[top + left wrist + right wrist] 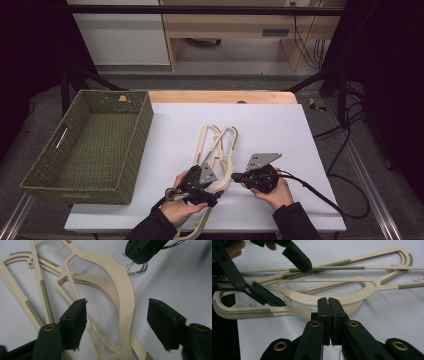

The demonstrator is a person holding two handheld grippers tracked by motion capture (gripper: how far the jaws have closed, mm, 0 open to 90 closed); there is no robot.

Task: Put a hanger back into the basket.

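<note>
We see a pile of cream hangers [218, 150] lying on the white table [280, 130], roughly in the middle, right in front of the person. We count at least three in the tangle, though the exact number is hard to tell where they overlap. One green woven basket [127, 150] sits at the left edge of the table, well apart from the pile.

Two grippers are at work. The left gripper [117, 322] hangs over the hangers with its jaws apart, one on each side of the broad curved neck of the top hanger [125, 297]; the pads do not press on it. The right gripper [328, 305] sits just beside the pile, its jaws pressed together. In the left gripper view its tip sits on a metal hook [136, 268] of a hanger, and the hook seems to be pinched there; in its own view we cannot tell what lies between the pads.
</note>
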